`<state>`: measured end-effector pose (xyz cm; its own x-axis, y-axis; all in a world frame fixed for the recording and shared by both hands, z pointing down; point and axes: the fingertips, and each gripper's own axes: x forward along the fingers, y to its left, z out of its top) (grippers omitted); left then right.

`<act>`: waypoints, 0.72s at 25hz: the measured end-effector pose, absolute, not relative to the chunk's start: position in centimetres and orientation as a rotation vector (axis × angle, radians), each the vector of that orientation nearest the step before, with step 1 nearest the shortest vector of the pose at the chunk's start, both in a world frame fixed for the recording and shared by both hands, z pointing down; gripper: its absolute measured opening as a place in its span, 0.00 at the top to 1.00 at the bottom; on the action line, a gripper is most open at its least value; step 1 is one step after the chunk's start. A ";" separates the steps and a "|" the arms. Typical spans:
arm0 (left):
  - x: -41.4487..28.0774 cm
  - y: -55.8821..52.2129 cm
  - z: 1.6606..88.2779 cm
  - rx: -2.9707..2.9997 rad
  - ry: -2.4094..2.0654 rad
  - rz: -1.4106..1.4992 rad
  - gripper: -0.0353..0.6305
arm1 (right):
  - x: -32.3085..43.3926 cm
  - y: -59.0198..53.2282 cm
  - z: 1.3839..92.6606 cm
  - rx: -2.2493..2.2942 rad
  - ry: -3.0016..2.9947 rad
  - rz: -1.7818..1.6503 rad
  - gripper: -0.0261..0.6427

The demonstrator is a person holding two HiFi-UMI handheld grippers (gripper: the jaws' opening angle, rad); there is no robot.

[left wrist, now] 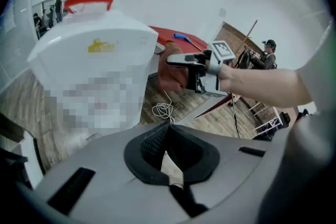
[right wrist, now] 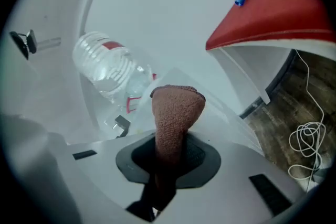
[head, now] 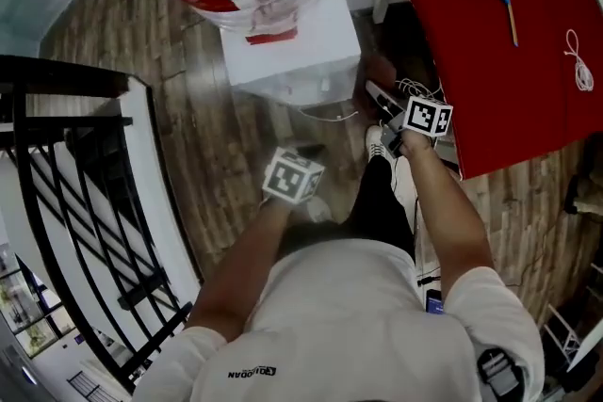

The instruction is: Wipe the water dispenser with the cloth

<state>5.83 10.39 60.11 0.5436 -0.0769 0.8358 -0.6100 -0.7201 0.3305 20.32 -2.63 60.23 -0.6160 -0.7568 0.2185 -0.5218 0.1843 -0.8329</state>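
right gripper (right wrist: pixel 167 157) clamps a nubby brown knit cloth (right wrist: pixel 176 112) just beside the smooth white boxy water dispenser (head: pixel 303 44) | left gripper (left wrist: pixel 169 162) jaws together, empty | we see the weave only in the right gripper view

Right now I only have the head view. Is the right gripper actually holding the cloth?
Observer: Yes. The right gripper view shows the right gripper shut on the brown cloth, which sticks up past the jaws.
Operator: And the other one?
Observer: Empty. In its own view the left gripper has its jaws together with nothing between them.
Operator: Wiping contact yet?
Observer: The left gripper view puts the cloth beside the white water dispenser, near its upper edge. I cannot tell whether they touch.
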 end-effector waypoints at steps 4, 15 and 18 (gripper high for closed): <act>2.7 11.3 56.0 2.234 -0.608 1.009 0.96 | 17.6 3.5 53.0 -1.185 2.270 -1.293 0.88; -1.7 13.8 40.3 2.471 -0.696 0.486 0.96 | 9.3 15.7 38.3 -1.311 2.588 -0.979 0.88; -2.4 15.3 37.1 2.491 -0.719 0.393 0.96 | 8.9 17.2 35.7 -1.294 2.641 -0.923 0.88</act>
